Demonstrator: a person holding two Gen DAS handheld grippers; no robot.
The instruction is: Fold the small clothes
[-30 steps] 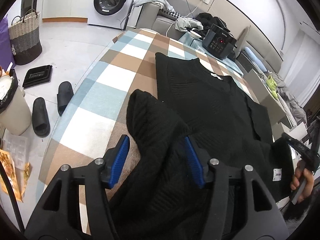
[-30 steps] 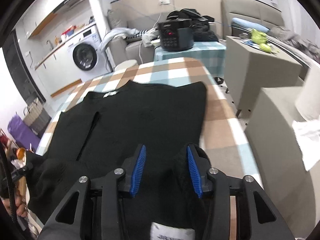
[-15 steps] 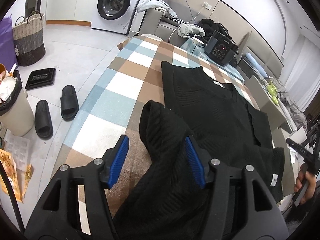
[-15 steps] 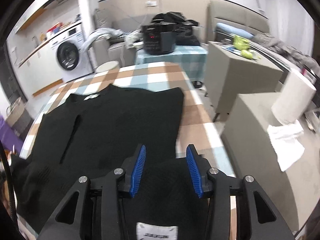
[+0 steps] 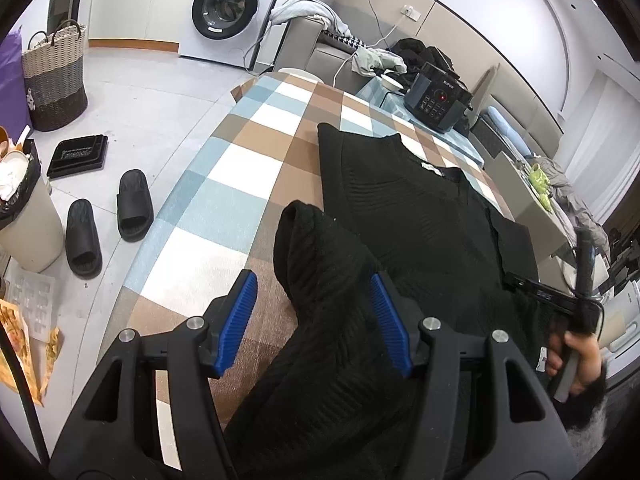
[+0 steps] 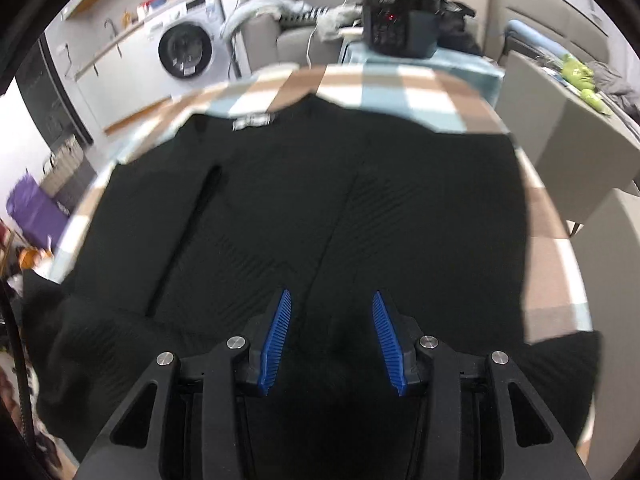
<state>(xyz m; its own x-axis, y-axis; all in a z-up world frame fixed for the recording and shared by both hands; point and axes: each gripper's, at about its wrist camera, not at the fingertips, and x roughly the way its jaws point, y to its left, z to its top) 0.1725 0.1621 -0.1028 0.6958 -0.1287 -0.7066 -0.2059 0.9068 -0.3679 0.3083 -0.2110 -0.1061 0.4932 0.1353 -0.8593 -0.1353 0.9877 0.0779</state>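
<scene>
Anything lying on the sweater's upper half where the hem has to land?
Nothing visible. The black sweater lies bare up to its collar label; the cooker sits beyond the checked table.

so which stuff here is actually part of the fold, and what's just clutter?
Job:
black knit sweater
checked table cover
left tool
right tool

Lying about:
pressure cooker
black slippers
woven basket
washing machine
bin

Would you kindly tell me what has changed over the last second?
The right gripper swept in over the black knitted sweater, carrying its hem inward. The left gripper stayed open around the bunched sleeve; the checked tablecloth is unchanged.
</scene>
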